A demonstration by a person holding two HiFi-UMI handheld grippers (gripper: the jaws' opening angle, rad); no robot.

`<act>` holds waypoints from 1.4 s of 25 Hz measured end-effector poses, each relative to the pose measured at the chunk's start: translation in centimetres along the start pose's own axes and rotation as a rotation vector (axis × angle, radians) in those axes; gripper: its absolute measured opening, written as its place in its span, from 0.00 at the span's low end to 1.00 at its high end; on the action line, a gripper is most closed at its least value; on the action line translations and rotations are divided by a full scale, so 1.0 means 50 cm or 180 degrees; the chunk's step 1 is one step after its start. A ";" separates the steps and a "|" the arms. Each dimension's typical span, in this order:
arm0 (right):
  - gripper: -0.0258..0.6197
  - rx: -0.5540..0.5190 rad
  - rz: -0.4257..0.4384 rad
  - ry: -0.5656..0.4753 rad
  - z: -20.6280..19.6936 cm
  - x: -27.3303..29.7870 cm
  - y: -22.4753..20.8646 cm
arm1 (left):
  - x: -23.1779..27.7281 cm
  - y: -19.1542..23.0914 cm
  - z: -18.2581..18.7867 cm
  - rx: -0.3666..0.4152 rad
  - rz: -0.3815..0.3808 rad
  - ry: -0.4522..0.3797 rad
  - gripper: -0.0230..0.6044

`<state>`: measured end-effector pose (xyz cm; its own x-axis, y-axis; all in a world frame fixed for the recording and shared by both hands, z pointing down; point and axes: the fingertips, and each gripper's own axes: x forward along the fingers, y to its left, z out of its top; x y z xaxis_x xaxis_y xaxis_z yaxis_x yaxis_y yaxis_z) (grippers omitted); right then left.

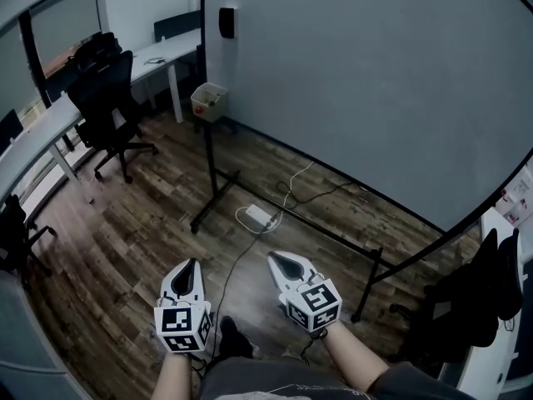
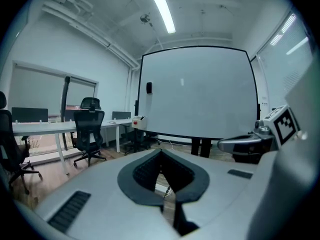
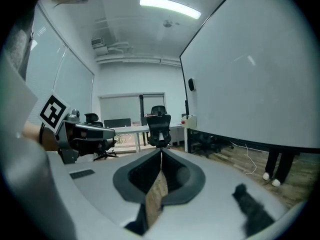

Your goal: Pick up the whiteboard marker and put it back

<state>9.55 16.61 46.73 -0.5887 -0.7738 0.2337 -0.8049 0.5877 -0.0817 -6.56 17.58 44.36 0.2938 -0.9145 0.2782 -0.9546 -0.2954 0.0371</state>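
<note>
A large whiteboard (image 1: pixel 358 82) on a black wheeled stand fills the far right. A small white box (image 1: pixel 208 100) with something red in it hangs at its lower left corner, and a black eraser (image 1: pixel 226 22) sticks to the board's left edge. I cannot make out a whiteboard marker in any view. My left gripper (image 1: pixel 192 262) is held low over the wood floor, jaws shut and empty. My right gripper (image 1: pixel 272 258) is beside it, also shut with nothing held. In the left gripper view the board (image 2: pixel 195 91) lies ahead beyond the shut gripper (image 2: pixel 161 150).
A white power strip (image 1: pixel 258 216) and cables lie on the floor by the stand's foot (image 1: pixel 208 207). Black office chairs (image 1: pixel 112 98) and white desks (image 1: pixel 166 52) stand at the left. Another dark chair (image 1: pixel 475 307) is at the right.
</note>
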 end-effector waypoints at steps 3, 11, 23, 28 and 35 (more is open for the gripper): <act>0.08 0.0015 -0.0040 -0.0002 0.025 0.063 -0.019 | 0.054 0.038 0.017 0.0002 -0.0043 0.0033 0.06; 0.08 0.0066 -0.0072 0.0077 0.053 0.202 -0.036 | 0.156 0.112 0.037 -0.0007 -0.0204 0.0143 0.06; 0.08 0.0224 -0.0332 0.0088 0.068 0.325 -0.054 | 0.242 0.232 0.038 -0.0035 -0.0442 0.0215 0.06; 0.08 0.0259 -0.0435 0.0131 0.066 0.343 -0.078 | 0.278 0.233 0.031 -0.0065 -0.0538 0.0290 0.06; 0.08 0.0242 -0.0396 0.0021 0.101 0.432 -0.136 | 0.351 0.264 0.056 -0.0145 -0.0442 0.0267 0.06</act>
<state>1.94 -5.29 47.45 -0.4836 -0.8380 0.2529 -0.8752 0.4674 -0.1249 -13.86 -3.13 47.05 0.4200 -0.8389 0.3463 -0.9068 -0.4029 0.1237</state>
